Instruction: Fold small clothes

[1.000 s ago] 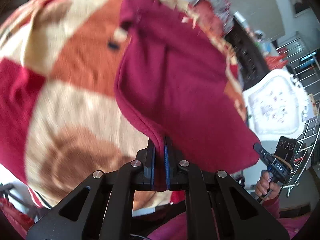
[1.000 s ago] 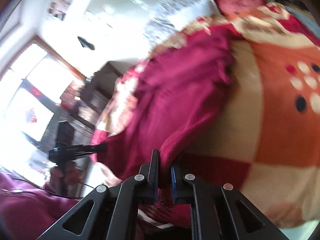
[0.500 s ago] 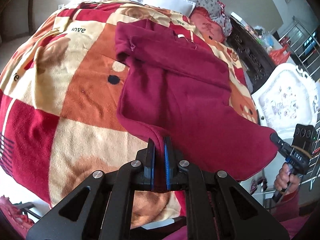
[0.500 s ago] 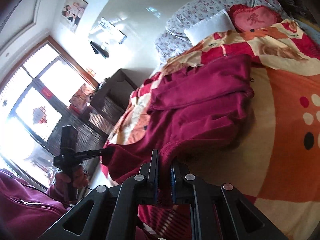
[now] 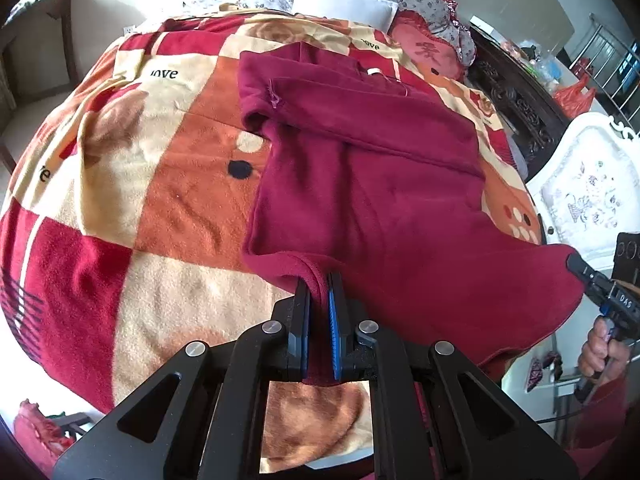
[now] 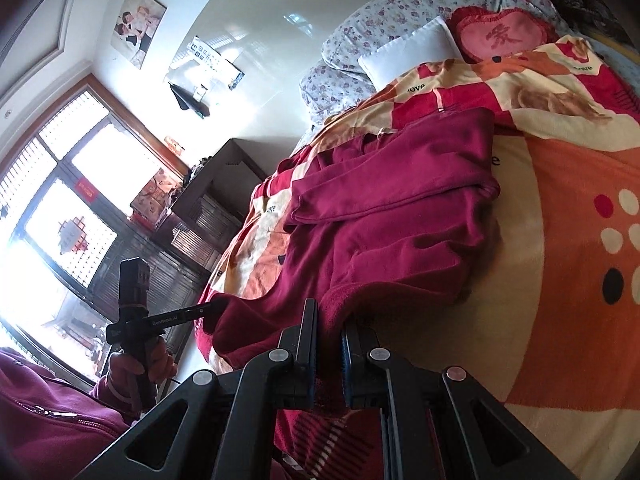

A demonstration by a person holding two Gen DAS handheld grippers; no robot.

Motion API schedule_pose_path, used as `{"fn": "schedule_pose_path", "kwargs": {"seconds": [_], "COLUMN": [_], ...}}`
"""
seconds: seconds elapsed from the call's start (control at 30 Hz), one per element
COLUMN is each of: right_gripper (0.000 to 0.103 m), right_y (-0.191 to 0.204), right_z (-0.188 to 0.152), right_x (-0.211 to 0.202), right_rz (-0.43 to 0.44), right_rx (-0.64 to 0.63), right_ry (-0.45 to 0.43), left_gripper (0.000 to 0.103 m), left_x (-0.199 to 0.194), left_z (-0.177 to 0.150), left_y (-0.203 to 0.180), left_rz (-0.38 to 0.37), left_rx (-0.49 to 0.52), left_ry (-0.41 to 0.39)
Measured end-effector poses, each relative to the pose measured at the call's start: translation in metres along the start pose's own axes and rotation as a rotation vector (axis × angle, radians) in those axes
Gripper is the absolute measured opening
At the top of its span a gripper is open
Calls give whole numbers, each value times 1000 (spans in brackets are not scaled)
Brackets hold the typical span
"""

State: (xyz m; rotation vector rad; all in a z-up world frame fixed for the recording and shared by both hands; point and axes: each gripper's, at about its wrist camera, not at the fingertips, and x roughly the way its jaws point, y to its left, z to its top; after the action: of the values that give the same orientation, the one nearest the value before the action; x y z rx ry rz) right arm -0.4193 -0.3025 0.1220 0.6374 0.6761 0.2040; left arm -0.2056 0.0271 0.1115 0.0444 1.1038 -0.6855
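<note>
Left black two-finger gripper (image 5: 319,300) pinching near hem corner of dark red fleece garment (image 5: 372,184), blue pads pressed tight on cloth. Right black two-finger gripper (image 6: 329,332) likewise clamped on other hem corner, cloth bunched between pads. Hem lifted and stretched between both, hanging off near bed edge; upper part of garment lying flat on orange, cream and red checked plush blanket (image 5: 168,208), one sleeve folded across chest. Likely step: carry hem forward over body toward collar. To do well: keep both corners level and equally taut, move together, lay hem edge square on shoulder line, release only once flat. Risk: uneven pull skews fold, drags folded sleeve. Beyond: white rectangular pillow (image 5: 340,4), red heart-shaped cushion (image 5: 424,46). Count: one garment, two grippers, one blanket, one white pillow, one heart cushion.
</note>
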Motion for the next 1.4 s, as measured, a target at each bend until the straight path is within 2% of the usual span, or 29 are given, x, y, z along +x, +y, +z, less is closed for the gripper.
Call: {"fn": "schedule_pose_path", "kwargs": {"seconds": [0.37, 0.47, 0.63, 0.83, 1.03, 1.4], "right_gripper": [9, 9, 9, 9, 9, 9], "right_y": [4, 4, 4, 2, -2, -7], "right_z": [3, 4, 14, 34, 58, 99], "right_x": [2, 3, 4, 7, 12, 31], "right_rz": [-12, -18, -16, -24, -8, -40], "right_rx": [-1, 5, 2, 1, 20, -25], "right_ry": [3, -4, -35, -89, -167, -193], "left_gripper": [7, 7, 7, 7, 7, 7], "left_x": [-1, -8, -17, -20, -17, -2], "left_z": [-1, 6, 31, 60, 81, 120], "left_y": [2, 5, 10, -1, -7, -7], "left_rz": [-3, -17, -38, -48, -46, -20], "left_rx": [-5, -20, -53, -22, -12, -34], "left_ry": [-8, -33, -99, -165, -197, -247]}}
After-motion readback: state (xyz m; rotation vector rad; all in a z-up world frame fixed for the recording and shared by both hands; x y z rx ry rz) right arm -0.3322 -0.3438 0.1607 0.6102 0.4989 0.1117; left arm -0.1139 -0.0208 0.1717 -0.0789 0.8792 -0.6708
